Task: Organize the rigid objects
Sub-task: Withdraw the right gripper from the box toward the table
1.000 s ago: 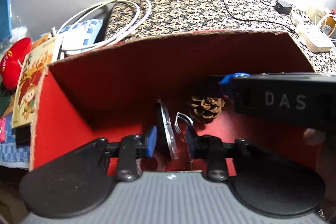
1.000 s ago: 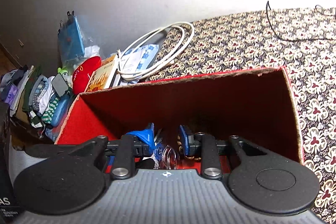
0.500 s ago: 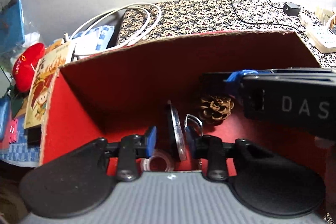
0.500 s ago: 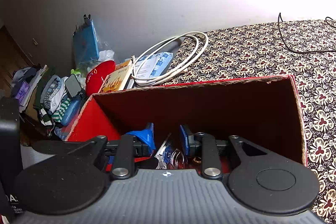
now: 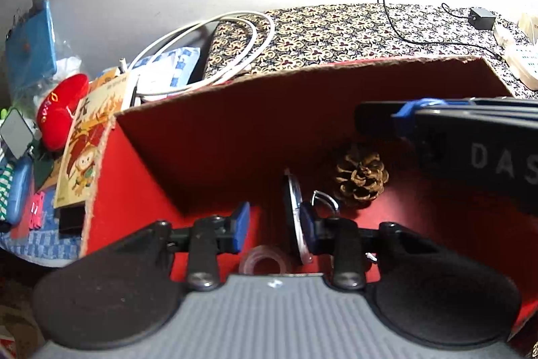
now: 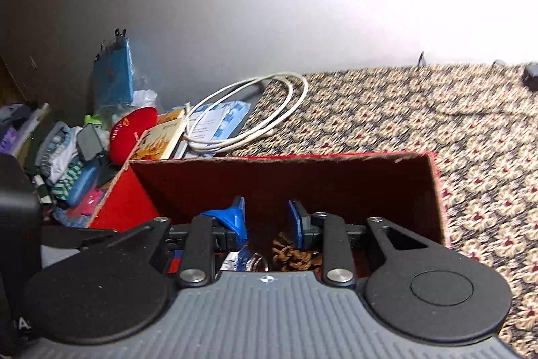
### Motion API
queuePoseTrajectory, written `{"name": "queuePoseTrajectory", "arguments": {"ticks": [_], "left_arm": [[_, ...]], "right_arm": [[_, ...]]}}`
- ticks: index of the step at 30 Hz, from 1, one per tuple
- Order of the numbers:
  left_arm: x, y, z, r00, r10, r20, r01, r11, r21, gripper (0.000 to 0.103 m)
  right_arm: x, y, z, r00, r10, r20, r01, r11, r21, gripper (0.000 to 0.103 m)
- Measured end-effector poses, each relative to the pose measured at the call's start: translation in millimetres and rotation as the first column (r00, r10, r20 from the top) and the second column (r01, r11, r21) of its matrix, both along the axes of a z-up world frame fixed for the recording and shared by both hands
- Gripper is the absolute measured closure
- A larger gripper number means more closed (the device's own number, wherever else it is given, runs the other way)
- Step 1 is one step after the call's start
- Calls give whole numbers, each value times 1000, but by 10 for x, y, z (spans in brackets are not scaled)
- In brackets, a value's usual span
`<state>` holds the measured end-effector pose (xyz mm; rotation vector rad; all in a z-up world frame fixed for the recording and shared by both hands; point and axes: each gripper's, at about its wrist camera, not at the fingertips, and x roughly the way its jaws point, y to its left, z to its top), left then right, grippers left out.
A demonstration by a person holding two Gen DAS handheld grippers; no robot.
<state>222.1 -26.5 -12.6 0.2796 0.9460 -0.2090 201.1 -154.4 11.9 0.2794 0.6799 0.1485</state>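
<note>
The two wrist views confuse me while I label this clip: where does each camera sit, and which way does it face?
Left wrist view: sits on the left claw, looking down into the red box at a pine cone; its fingers are opening, a round disc against one; the right claw crosses at right.
Right wrist view: sits on the right claw, facing the box's far wall and patterned cloth; only its own fingers show clearly.
Shared: box, pine cone, white cable.

Patterned cloth bears red box (white cable too).
</note>
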Motion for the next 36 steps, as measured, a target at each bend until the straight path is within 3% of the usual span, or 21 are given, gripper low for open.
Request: {"name": "queuePoseTrajectory", "arguments": {"ticks": [4, 8, 11, 15, 26, 36], "left_arm": [[-15, -1, 16, 1000, 16, 26, -16, 1000, 4, 61], [-39, 0, 32, 998, 46, 54, -47, 999, 21, 59], [-95, 7, 91, 993, 80, 88, -83, 996, 30, 52], [-229, 18, 231, 991, 92, 99, -92, 996, -8, 45], [-747, -92, 491, 980, 138, 143, -138, 990, -8, 42], [-1175, -182, 570, 976, 166, 143, -167, 986, -8, 41]], "right_arm": [[-158, -73, 76, 999, -32, 22, 31, 999, 32, 92], [-361, -73, 159, 998, -42, 45, 42, 999, -4, 92], [-518, -61, 209, 998, -38, 57, 39, 999, -22, 91], [-710, -99, 273, 997, -43, 67, 44, 999, -7, 91], [-1146, -283, 348, 996, -45, 80, 39, 997, 67, 89], [-1495, -315, 312, 994, 10, 109, -15, 999, 44, 87]]}}
